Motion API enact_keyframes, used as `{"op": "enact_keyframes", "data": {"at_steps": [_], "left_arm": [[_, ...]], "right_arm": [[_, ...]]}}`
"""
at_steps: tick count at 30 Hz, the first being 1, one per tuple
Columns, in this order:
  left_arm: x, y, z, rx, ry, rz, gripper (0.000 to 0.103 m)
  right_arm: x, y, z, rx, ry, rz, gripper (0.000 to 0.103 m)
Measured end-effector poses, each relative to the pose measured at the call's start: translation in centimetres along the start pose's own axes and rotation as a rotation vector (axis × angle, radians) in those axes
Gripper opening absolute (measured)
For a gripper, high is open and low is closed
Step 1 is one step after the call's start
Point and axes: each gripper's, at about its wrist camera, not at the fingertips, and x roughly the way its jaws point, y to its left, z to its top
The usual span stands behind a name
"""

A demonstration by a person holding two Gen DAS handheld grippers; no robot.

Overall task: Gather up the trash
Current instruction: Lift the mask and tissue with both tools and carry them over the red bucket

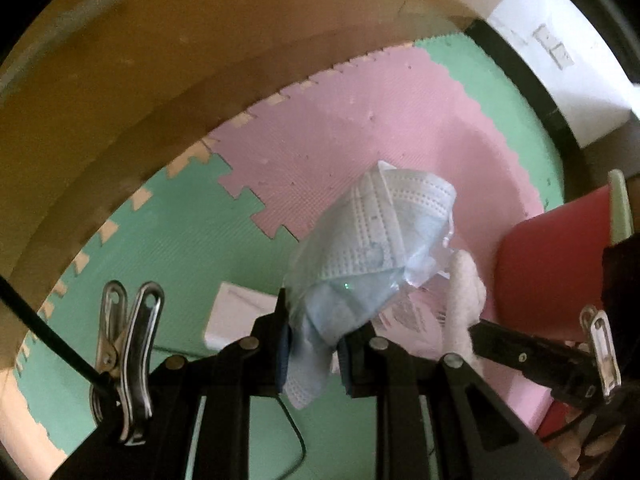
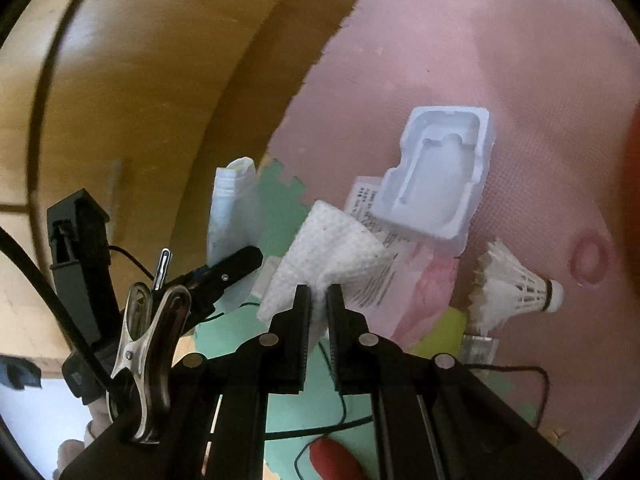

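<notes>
My left gripper is shut on a crumpled blue face mask and holds it above the pink and green foam mat. The mask and the left gripper also show in the right wrist view, to the left. My right gripper is shut on a white paper towel; this towel shows in the left wrist view at the right. On the mat beyond lie a white moulded plastic tray, a printed paper slip, a pink wrapper and a white shuttlecock.
A wooden wall panel borders the mat on the left. A red bin stands at the right. A small white box lies on the green mat. A yellow scrap and thin black cables lie near the shuttlecock.
</notes>
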Motion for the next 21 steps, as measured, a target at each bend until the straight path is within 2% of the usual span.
{"op": "enact_keyframes", "data": {"at_steps": [8,21], "left_arm": [[-8.1,-1.1,-2.2,-0.053,-0.056,-0.026,0.02],[-20.3,-8.6,-4.8,0.055,-0.153,0.009,0.02]], "right_arm": [[-6.4,3.2,-3.5,-0.088,-0.044,0.011,0.01],[-16.7,6.2,-8.2,-0.158,-0.171,0.055,0.01]]}}
